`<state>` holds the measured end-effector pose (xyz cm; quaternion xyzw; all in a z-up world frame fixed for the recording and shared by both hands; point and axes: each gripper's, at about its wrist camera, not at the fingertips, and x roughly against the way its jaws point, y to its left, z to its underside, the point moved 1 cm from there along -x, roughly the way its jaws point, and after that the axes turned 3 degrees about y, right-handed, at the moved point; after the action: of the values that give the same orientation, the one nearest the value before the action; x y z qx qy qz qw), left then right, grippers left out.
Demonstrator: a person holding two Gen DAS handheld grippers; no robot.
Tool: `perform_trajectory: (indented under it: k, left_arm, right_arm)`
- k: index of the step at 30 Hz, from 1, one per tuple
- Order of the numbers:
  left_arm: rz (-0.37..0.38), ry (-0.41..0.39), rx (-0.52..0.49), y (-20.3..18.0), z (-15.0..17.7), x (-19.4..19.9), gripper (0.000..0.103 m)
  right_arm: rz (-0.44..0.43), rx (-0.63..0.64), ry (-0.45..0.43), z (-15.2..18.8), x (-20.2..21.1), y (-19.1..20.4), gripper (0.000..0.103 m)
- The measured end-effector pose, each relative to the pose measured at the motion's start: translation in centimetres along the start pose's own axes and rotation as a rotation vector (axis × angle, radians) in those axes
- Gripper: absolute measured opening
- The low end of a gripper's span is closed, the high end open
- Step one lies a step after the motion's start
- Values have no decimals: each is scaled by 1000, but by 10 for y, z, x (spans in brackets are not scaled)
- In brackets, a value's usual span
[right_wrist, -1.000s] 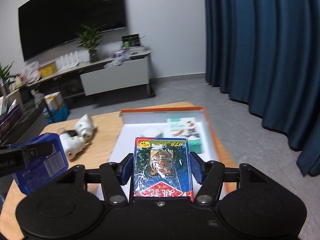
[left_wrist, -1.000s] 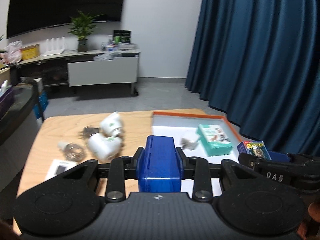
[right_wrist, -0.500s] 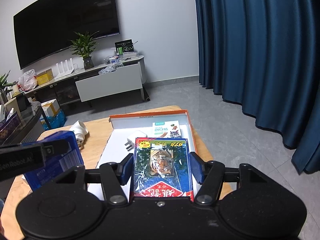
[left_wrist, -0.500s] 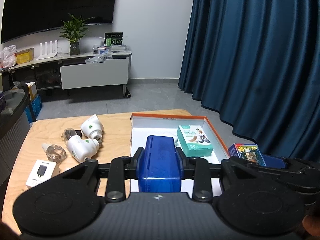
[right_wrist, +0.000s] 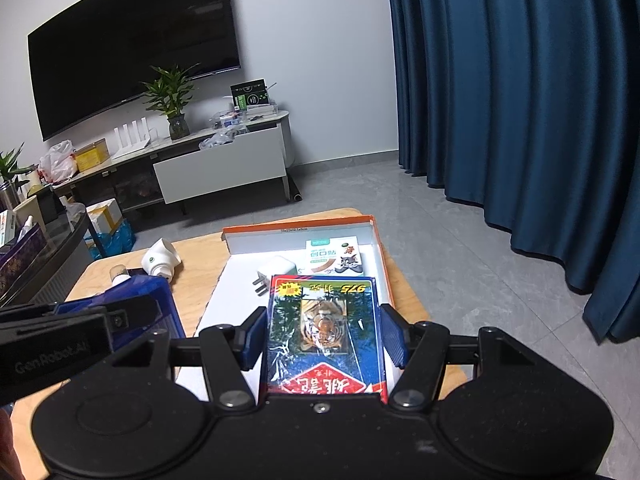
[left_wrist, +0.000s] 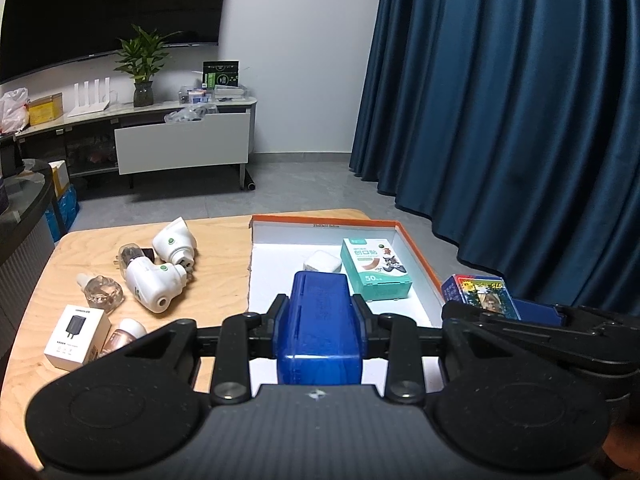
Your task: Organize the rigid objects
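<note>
While the left tool (left_wrist: 320, 312) clamps a blue box (left_wrist: 320, 332), the right tool (right_wrist: 322, 336) grips a tiger-print box (right_wrist: 324, 332).

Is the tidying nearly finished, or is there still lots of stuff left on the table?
About halfway. Done: the green plaster box and a white plug already lie in the orange-edged tray. In hand: the left gripper holds a blue box and the right gripper holds a tiger card pack, both above the tray. Left: two white plug-in devices, small bottles and a white charger box on the table.
</note>
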<state>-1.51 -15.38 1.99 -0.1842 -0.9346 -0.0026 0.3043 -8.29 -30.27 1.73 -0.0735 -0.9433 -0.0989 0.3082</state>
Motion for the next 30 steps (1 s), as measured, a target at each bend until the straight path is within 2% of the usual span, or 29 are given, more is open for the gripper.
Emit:
perform_trajectory:
  k: [30]
  left_arm:
    - [-8, 9, 16, 3, 1, -2, 34]
  right_arm:
    - [-2, 11, 11, 0, -5, 4, 71]
